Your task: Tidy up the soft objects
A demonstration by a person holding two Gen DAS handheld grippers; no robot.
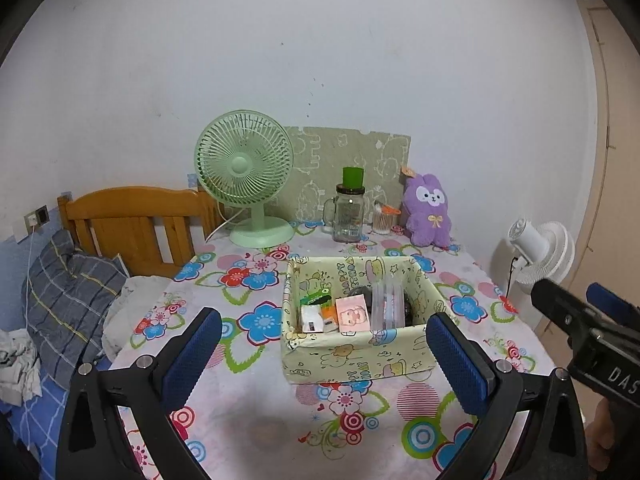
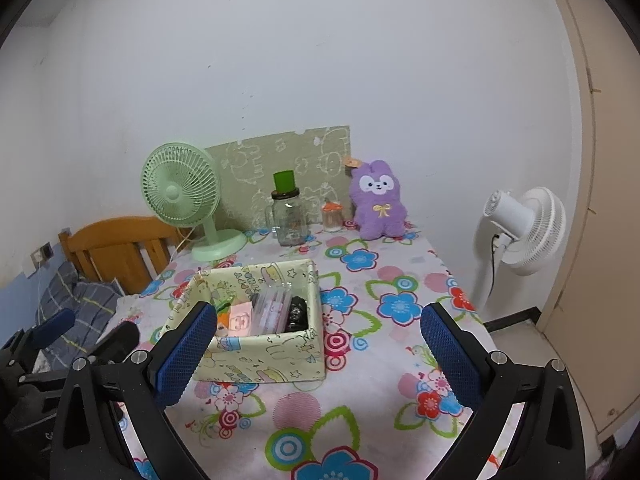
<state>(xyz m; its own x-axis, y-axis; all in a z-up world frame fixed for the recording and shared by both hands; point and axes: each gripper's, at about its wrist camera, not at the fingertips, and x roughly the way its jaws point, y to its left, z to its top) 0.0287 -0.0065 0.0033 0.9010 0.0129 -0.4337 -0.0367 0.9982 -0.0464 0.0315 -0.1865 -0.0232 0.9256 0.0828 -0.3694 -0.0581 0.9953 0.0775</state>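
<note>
Right wrist view: both grippers (image 2: pixel 318 354) gape empty; approach step, next reaching far-right purple plush rabbit (image 2: pixel 378 202) beyond patterned fabric box (image 2: pixel 280 354).

I can't read what fills the storage box (image 1: pixel 352 354): its near wall hides the lower half of the packets, and a dark lump behind the clear case (image 1: pixel 387 305) is too murky to name. From the right wrist, my right gripper's left finger (image 2: pixel 184 354) covers the box's near-left corner. Behind the box, the patterned board (image 1: pixel 352 160) is partly blocked by the green fan (image 1: pixel 244 178) and the purple plush (image 1: pixel 427 210). Right of the box, my right gripper (image 1: pixel 588 320) is cut off by the frame edge, its lettering only partly legible. The plush's tag (image 2: pixel 352 162) is too small to read.
</note>
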